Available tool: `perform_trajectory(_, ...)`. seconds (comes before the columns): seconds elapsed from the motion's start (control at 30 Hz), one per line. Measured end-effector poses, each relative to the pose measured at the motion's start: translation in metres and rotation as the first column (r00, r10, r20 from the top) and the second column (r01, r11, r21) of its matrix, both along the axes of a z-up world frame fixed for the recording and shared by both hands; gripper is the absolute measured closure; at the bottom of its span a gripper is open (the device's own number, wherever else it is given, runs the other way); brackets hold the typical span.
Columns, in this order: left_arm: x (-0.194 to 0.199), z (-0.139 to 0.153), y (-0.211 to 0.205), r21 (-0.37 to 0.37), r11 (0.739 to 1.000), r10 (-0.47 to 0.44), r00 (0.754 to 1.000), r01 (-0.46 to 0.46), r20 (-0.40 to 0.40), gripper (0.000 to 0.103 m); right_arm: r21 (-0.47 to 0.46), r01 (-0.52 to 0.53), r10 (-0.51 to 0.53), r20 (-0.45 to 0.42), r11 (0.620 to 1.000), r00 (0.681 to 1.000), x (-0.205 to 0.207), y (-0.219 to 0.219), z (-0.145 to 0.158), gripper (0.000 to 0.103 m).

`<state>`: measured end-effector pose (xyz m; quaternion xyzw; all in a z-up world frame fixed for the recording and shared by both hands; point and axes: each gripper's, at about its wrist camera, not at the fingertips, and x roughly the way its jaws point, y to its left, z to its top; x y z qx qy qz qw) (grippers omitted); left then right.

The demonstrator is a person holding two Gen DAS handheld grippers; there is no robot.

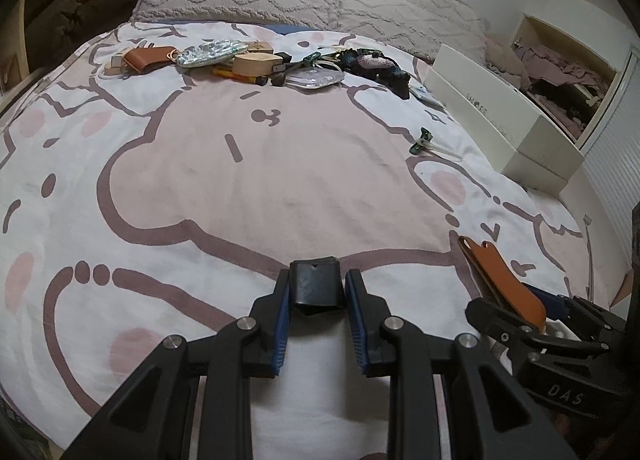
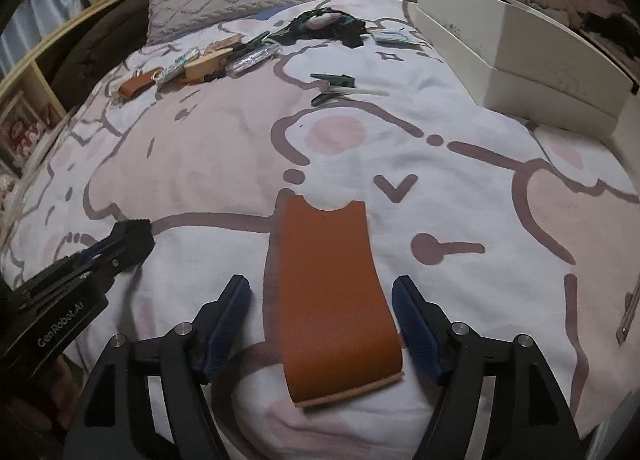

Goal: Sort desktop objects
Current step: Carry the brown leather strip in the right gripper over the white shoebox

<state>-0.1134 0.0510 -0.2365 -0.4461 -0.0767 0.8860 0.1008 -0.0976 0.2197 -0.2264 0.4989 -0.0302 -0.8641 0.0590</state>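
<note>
Left gripper [image 1: 316, 292] clamps small black block [image 1: 316, 287]. Right gripper [image 2: 322, 314] jaws wide, clear of tan leather sleeve [image 2: 332, 296] between them; clothespins [image 2: 334, 86] far ahead.

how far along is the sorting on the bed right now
Early. Done: a green clip lies apart near the white box. In hand: the left gripper pinches a small black piece; the brown leather sleeve lies between the right gripper's open jaws. Left: the pile by the pillows.
</note>
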Motion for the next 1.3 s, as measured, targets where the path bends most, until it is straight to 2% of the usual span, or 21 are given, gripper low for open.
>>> perform_trajectory(0.13, -0.001, -0.001, 0.000, -0.002, 1.000, -0.002, 1.000, 0.002, 0.001, 0.077, -0.020, 0.011, -0.011, -0.011, 1.000, 1.000, -0.004, 0.003, 0.000, 0.031)
perform_trajectory(0.17, -0.001, -0.001, 0.000, -0.003, 1.000, -0.003, 1.000, 0.003, 0.001, 0.077, -0.029, 0.020, -0.021, -0.020, 0.999, 1.000, -0.005, 0.005, 0.000, 0.039)
perform_trajectory(0.2, -0.001, -0.001, 0.000, -0.004, 1.000, -0.004, 1.000, 0.004, 0.002, 0.077, -0.030, 0.031, -0.032, -0.023, 0.999, 0.999, -0.006, 0.007, -0.001, 0.055)
perform_trajectory(0.23, -0.002, -0.001, 0.001, -0.005, 1.000, -0.005, 1.000, 0.005, 0.002, 0.077, -0.033, 0.039, -0.040, -0.024, 0.999, 0.999, -0.007, 0.009, -0.002, 0.056)
perform_trajectory(0.4, -0.002, -0.003, 0.002, -0.017, 1.000, -0.009, 1.000, 0.009, -0.001, 0.076, -0.052, 0.039, -0.041, -0.034, 0.998, 0.999, -0.007, 0.012, -0.001, 0.057)
perform_trajectory(0.67, -0.003, -0.005, 0.008, -0.077, 0.997, -0.001, 1.000, 0.001, -0.001, 0.076, -0.088, 0.053, -0.057, -0.040, 0.995, 0.998, -0.007, 0.016, 0.000, 0.057)
perform_trajectory(0.93, -0.005, 0.003, 0.007, -0.037, 0.999, 0.031, 0.999, -0.031, 0.007, 0.077, -0.110, 0.070, -0.078, -0.071, 0.992, 0.994, -0.004, 0.027, 0.008, 0.057)
perform_trajectory(1.3, -0.014, 0.029, 0.048, -0.042, 0.998, -0.057, 0.997, 0.055, -0.053, 0.077, -0.113, 0.120, -0.132, -0.112, 0.986, 0.985, 0.002, 0.061, 0.020, 0.057)
